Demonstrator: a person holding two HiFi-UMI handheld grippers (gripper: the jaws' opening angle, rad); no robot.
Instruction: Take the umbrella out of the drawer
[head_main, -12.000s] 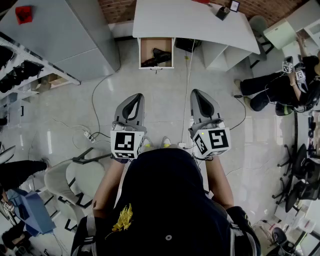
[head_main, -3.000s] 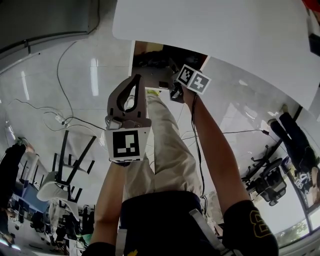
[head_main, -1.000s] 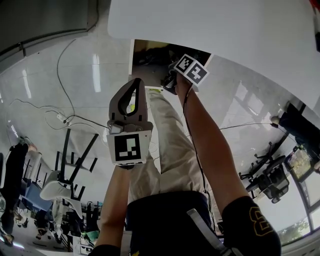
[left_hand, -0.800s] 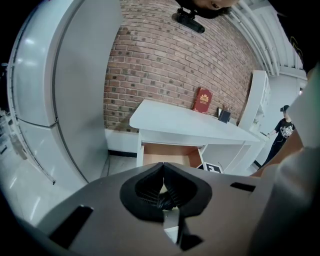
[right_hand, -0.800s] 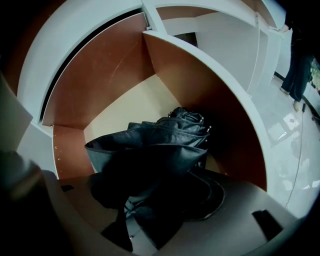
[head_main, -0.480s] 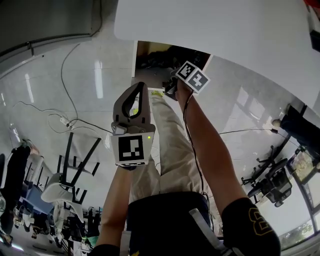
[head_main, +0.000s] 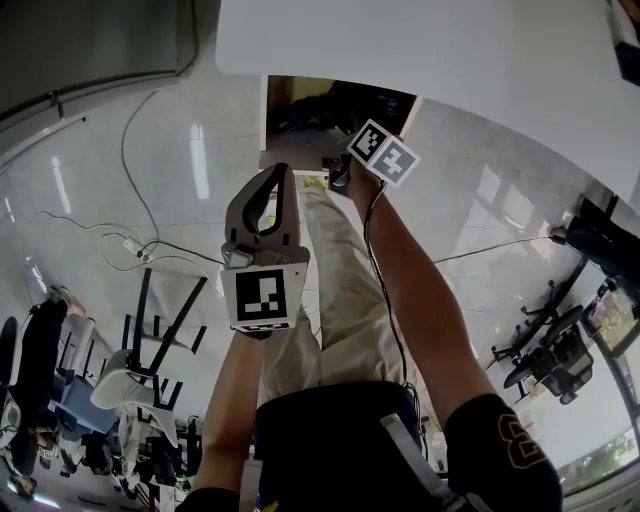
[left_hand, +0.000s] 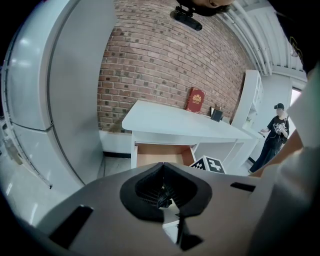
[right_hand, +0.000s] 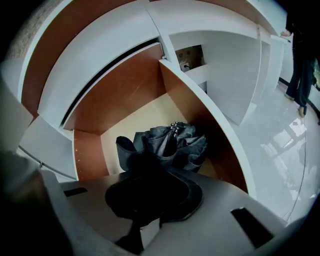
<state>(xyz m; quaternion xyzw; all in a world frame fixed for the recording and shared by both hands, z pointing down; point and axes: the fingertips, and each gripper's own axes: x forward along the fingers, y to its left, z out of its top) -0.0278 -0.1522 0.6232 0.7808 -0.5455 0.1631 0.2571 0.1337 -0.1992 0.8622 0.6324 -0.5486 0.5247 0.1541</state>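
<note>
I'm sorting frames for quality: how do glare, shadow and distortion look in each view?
Head view: fisheye curves the desk, glare streaks on the glossy floor. Left gripper view: brick wall sharp, cabinet bowed. Right gripper view: black umbrella lost in shade inside the drawer.

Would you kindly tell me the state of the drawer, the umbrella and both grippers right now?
drawer: open.
umbrella: folded, lying in the drawer.
right gripper: jaws have just been closing, now shut on the umbrella.
left gripper: shut, empty.

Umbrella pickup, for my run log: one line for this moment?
right gripper: jaws just closed onto umbrella in drawer | left gripper: shut, empty
</note>
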